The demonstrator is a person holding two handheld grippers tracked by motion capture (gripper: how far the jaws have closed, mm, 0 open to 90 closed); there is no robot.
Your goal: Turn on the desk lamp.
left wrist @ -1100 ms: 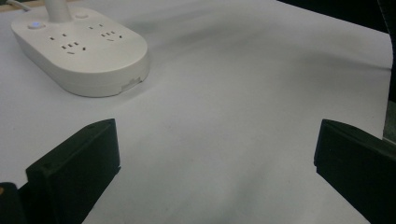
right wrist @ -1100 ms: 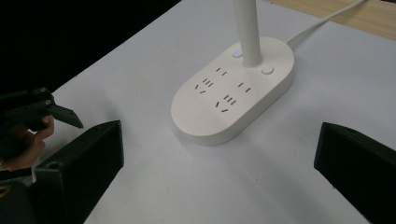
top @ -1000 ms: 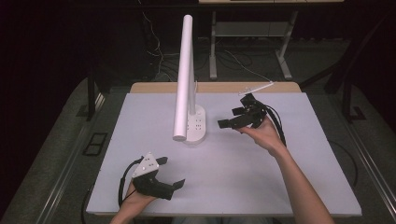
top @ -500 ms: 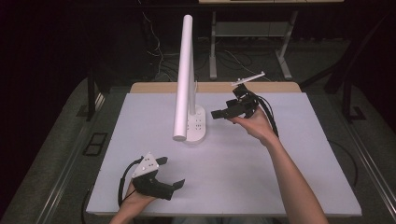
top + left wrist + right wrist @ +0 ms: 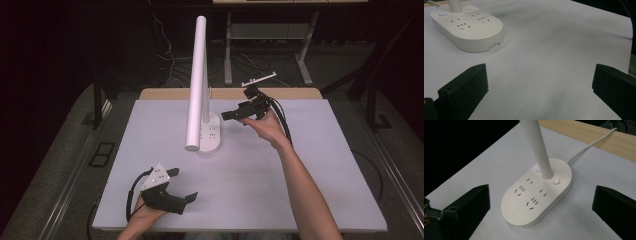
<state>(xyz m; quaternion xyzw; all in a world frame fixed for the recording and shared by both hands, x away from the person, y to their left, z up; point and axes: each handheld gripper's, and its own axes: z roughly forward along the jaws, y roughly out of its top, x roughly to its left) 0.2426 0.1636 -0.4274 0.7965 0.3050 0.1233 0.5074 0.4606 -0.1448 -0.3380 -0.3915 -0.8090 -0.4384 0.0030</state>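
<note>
At the table's (image 5: 310, 165) far middle stands the lamp (image 5: 197, 85), its oval base's (image 5: 536, 197) long axis running front to back. Right tongs (image 5: 235, 115) hover beside it, wide; left tongs (image 5: 185, 200) wide, well nearer.

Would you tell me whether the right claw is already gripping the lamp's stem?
No, the right claw is open, its jaws standing wide apart over the lamp base, clear of the stem.

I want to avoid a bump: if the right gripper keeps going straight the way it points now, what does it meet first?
Most likely the lamp's white base with its sockets, seen between the open jaws of the right gripper. Depth is unclear; the stem rises just behind.
</note>
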